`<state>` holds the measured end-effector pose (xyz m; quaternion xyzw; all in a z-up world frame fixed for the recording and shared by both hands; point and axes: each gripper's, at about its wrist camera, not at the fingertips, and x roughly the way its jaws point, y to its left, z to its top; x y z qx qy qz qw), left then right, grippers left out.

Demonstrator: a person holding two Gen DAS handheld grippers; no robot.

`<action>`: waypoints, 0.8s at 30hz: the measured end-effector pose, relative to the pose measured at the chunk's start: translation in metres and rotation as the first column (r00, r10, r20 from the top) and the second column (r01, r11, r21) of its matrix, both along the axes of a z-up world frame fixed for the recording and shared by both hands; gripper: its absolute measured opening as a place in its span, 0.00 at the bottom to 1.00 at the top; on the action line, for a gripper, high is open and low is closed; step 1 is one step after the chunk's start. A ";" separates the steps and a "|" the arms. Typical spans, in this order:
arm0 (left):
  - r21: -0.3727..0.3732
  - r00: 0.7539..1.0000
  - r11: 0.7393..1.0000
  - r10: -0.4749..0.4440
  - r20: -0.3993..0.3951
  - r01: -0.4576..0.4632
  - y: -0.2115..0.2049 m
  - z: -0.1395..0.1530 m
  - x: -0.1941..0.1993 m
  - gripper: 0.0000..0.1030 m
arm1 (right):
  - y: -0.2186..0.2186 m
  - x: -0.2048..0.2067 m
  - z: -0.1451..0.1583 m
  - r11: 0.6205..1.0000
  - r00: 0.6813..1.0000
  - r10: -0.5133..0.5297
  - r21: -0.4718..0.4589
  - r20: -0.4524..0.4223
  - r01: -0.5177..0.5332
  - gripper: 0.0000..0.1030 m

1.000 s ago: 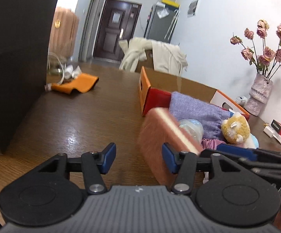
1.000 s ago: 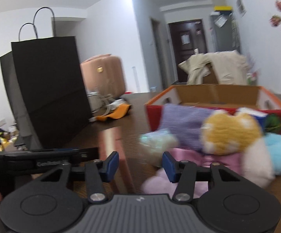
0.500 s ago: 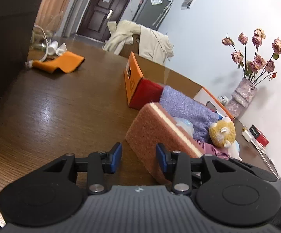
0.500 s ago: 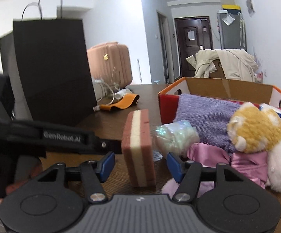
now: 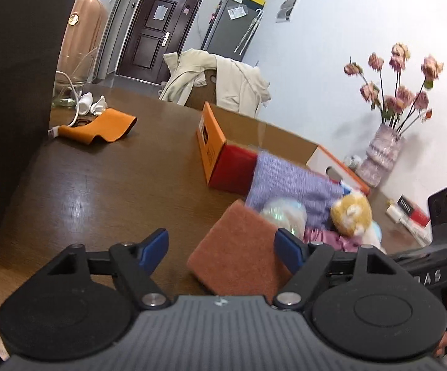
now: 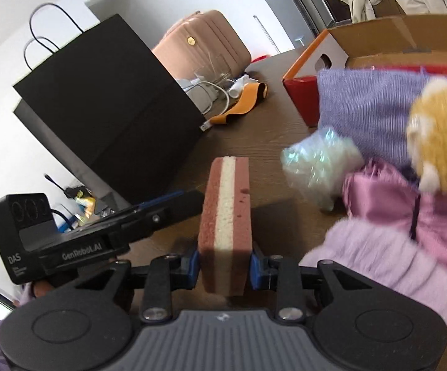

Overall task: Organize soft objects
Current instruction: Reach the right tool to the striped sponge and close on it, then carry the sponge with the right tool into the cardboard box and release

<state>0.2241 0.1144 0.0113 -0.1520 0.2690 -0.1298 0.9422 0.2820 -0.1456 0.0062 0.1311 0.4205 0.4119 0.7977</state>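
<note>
**Sponge passes from the left tongs to the right**

The right tongs (image 6: 224,270) have just been closing and now clamp the near end of the sponge (image 6: 225,213), a brown-pink block with a cream layer through its middle, one blue pad pressed to each brown face. Half a second ago those jaws stood apart on either side of it without touching. The sponge stands on edge over the worktop (image 6: 263,130), its far end pointing toward the black paper bag (image 6: 105,108).

The left tongs (image 5: 221,249) have just been opening: a moment ago their pads were narrow beside the sponge's near corner, and now they stand wide. The sponge (image 5: 238,253) lies between them, close to the right-hand pad, with a clear gap to the left-hand one. Whether the right-hand pad still touches it cannot be told.

Beyond the sponge the pile of soft things sits just in front of the orange-and-red cardboard box (image 5: 223,160): a purple knitted cloth (image 6: 365,108) draped over the box's front edge, a yellow plush toy (image 6: 440,130), a crinkly iridescent bundle (image 6: 319,160) and pink satin fabric (image 6: 387,191). They lie as they did a second ago.
</note>
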 end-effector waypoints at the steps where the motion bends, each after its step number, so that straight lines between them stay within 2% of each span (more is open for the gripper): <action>1: -0.018 1.000 1.000 -0.024 0.000 0.024 0.003 0.001 0.005 0.77 | 0.001 0.003 0.002 1.000 1.000 0.015 0.000 -0.011 -0.015 0.29; 4: -0.095 0.993 0.990 -0.111 -0.037 0.107 0.008 -0.008 0.023 0.75 | 0.003 0.008 0.004 0.999 0.999 0.035 -0.011 -0.040 -0.036 0.29; 5: -0.133 0.989 0.983 -0.138 -0.050 0.130 0.011 -0.011 0.027 0.66 | 0.003 0.009 0.002 0.999 0.998 0.027 -0.015 -0.051 -0.028 0.29; 6: -0.160 0.986 0.976 -0.157 -0.048 0.147 0.013 -0.012 0.028 0.64 | 0.003 0.010 0.000 1.000 0.998 0.018 -0.016 -0.060 -0.019 0.29; 7: -0.167 0.985 0.973 -0.166 -0.042 0.157 0.012 -0.012 0.027 0.57 | 0.004 0.009 -0.002 1.000 0.998 0.006 -0.010 -0.067 -0.007 0.30; 9: -0.175 0.980 0.967 -0.194 -0.033 0.186 0.009 -0.013 0.026 0.34 | 0.001 0.005 -0.003 1.000 0.998 -0.021 -0.004 -0.062 0.021 0.30; 10: -0.158 0.978 0.969 -0.200 -0.062 0.189 0.004 -0.015 0.028 0.14 | -0.001 0.004 -0.004 0.999 0.997 -0.044 -0.002 -0.062 0.044 0.30; 11: -0.133 0.976 0.974 -0.194 -0.098 0.181 -0.001 -0.019 0.031 0.12 | -0.004 0.001 -0.004 0.996 0.995 -0.090 -0.013 -0.045 0.090 0.31; 14: -0.051 0.984 0.993 -0.116 -0.133 0.110 -0.009 -0.023 0.029 0.12 | -0.012 -0.008 0.001 0.972 0.973 -0.227 -0.060 0.027 0.228 0.37; 16: -0.036 0.989 0.993 -0.112 -0.093 0.109 -0.009 -0.014 0.021 0.13 | -0.017 -0.019 0.004 0.953 0.954 -0.291 -0.058 0.077 0.296 0.36; 17: -0.027 0.991 0.993 -0.117 -0.058 0.115 -0.009 -0.008 0.016 0.17 | -0.019 -0.025 0.005 0.946 0.945 -0.313 -0.056 0.098 0.319 0.32; 18: -0.012 0.993 0.993 -0.115 -0.025 0.114 -0.010 -0.001 0.013 0.24 | -0.020 -0.030 0.005 0.948 0.946 -0.308 -0.051 0.103 0.315 0.30; 19: -0.003 0.993 0.993 -0.119 -0.009 0.119 -0.008 0.002 0.012 0.44 | -0.020 -0.031 0.005 0.954 0.952 -0.290 -0.049 0.096 0.296 0.29; 20: 0.002 0.992 0.992 -0.124 -0.004 0.124 -0.008 0.004 0.014 0.56 | -0.019 -0.031 0.004 0.965 0.963 -0.254 -0.050 0.087 0.259 0.26; 22: 0.003 0.993 0.993 -0.119 -0.026 0.119 -0.009 0.003 0.020 0.55 | -0.025 -0.027 0.005 0.984 0.984 -0.179 0.005 0.021 0.178 0.24; 24: -0.037 0.990 0.991 -0.131 -0.055 0.129 -0.004 -0.002 0.022 0.54 | -0.023 -0.022 0.006 0.994 0.994 -0.107 0.008 -0.009 0.107 0.24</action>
